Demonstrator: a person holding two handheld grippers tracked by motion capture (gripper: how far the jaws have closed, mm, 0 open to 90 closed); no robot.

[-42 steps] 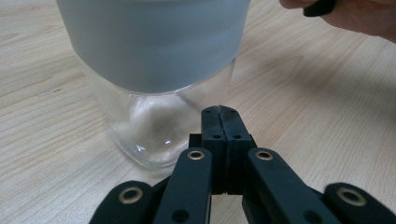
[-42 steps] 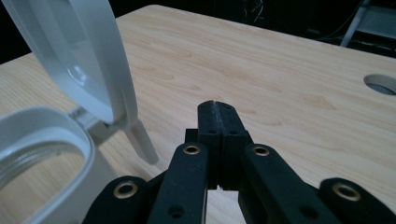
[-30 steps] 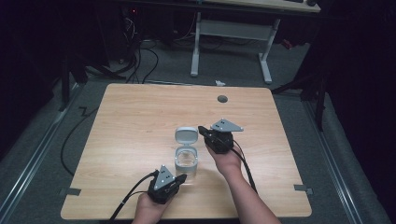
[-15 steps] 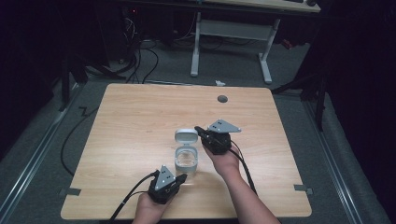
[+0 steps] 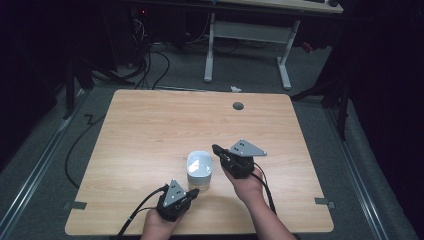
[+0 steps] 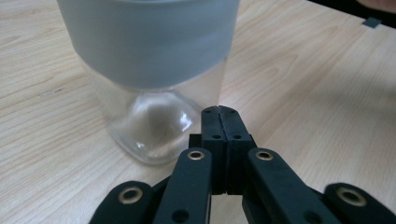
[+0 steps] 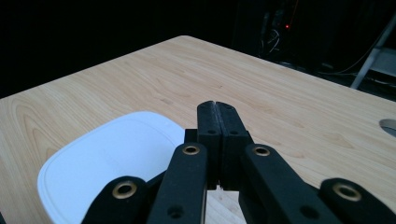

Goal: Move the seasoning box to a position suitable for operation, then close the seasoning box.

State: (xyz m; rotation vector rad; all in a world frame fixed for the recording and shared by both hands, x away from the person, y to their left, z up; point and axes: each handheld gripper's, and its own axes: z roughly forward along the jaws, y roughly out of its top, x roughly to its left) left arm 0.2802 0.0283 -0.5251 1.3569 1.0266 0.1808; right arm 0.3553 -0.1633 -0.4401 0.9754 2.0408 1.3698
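- Two hand-held black two-jaw grippers work over a light wooden table (image 5: 150,130), one in each of the person's hands, both near the table's front edge.
- Between them stands a clear square-shouldered glass jar with a white rounded-square lid (image 5: 199,170); the lid sits on top of the jar, and the jar stands upright on the bare wood.
- The left gripper (image 5: 192,192) lies low at the jar's near side, its tips just beside the base; in the left gripper view the jaws are pressed together with no gap and grip nothing, and the jar's glass bottom (image 6: 154,126) rises right behind them.
- From that view the tips look close enough to touch the glass, though I cannot tell whether they actually do.
- The right gripper (image 5: 216,149) is held higher, at the jar's right, its tips pointing left toward the lid's upper right corner.
- In the right gripper view its jaws are likewise closed flat against each other, empty, hovering just past the edge of the white lid (image 7: 112,158).
- A small round dark grommet hole (image 5: 238,106) sits near the table's far edge, well apart from the jar.
- Dark cables trail from both grippers toward the person.
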